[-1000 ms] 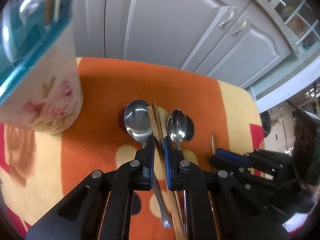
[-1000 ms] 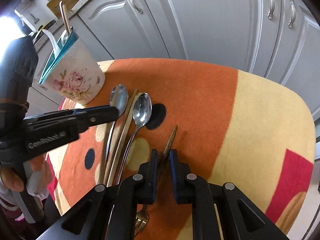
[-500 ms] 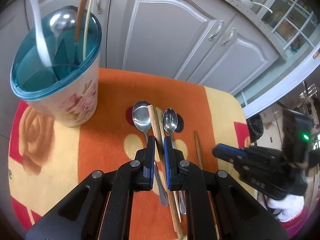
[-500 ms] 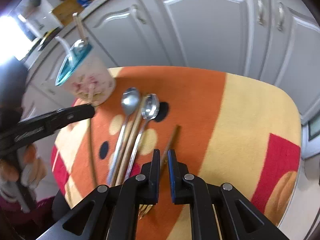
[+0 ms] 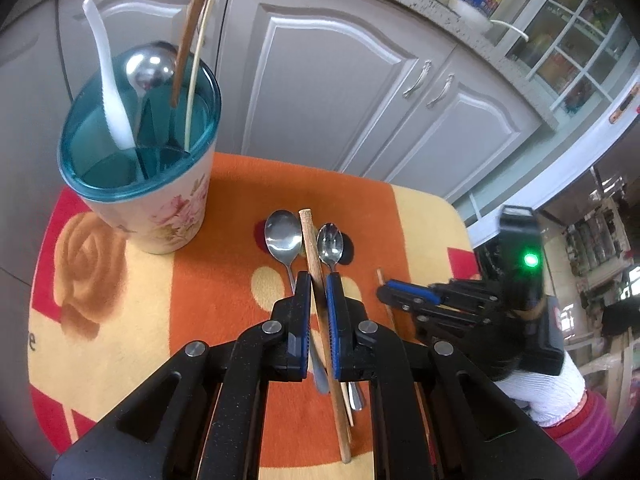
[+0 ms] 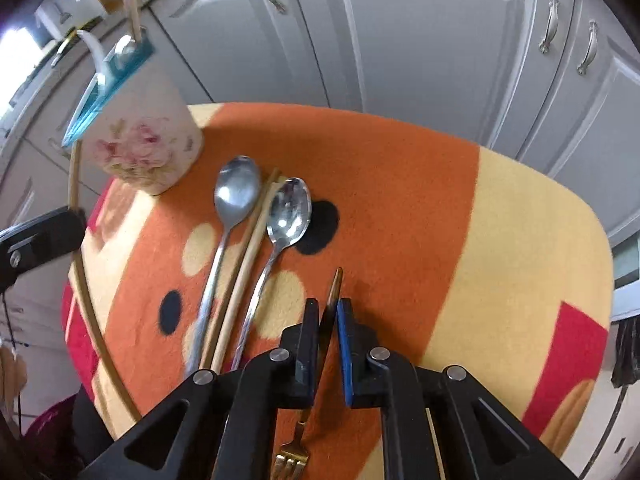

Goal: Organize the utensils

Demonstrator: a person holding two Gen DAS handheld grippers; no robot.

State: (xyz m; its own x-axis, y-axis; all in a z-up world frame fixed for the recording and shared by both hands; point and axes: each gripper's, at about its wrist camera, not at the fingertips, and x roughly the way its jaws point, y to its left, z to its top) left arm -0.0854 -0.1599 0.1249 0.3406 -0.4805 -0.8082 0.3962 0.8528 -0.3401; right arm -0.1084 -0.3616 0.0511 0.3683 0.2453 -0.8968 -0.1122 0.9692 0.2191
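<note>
In the left wrist view my left gripper (image 5: pixel 318 285) is shut on a pale wooden chopstick (image 5: pixel 311 240), held above the cloth. Under it lie two steel spoons, one to the left (image 5: pixel 283 234) and one to the right (image 5: pixel 330 240). A floral utensil cup (image 5: pixel 176 208) with a teal rim stands at the left and holds a white spoon, a steel spoon and sticks. My right gripper (image 6: pixel 328 312) is shut on the dark handle of a gold fork (image 6: pixel 335 284), whose tines (image 6: pixel 290 460) show below the fingers. Both spoons (image 6: pixel 236 192) (image 6: pixel 290 208) and further chopsticks (image 6: pixel 248 256) lie left of it.
An orange, yellow and red patterned cloth (image 5: pixel 200 300) covers the small table, whose edges fall off close on all sides. Grey cabinet doors (image 6: pixel 420 40) stand right behind it. The left gripper (image 6: pixel 40 236) with its chopstick (image 6: pixel 86 296) hangs at the left edge of the right wrist view.
My left gripper has risen and drawn back with the chopstick, so the whole cup now shows. The right gripper's jaws have closed tighter on the fork handle.
</note>
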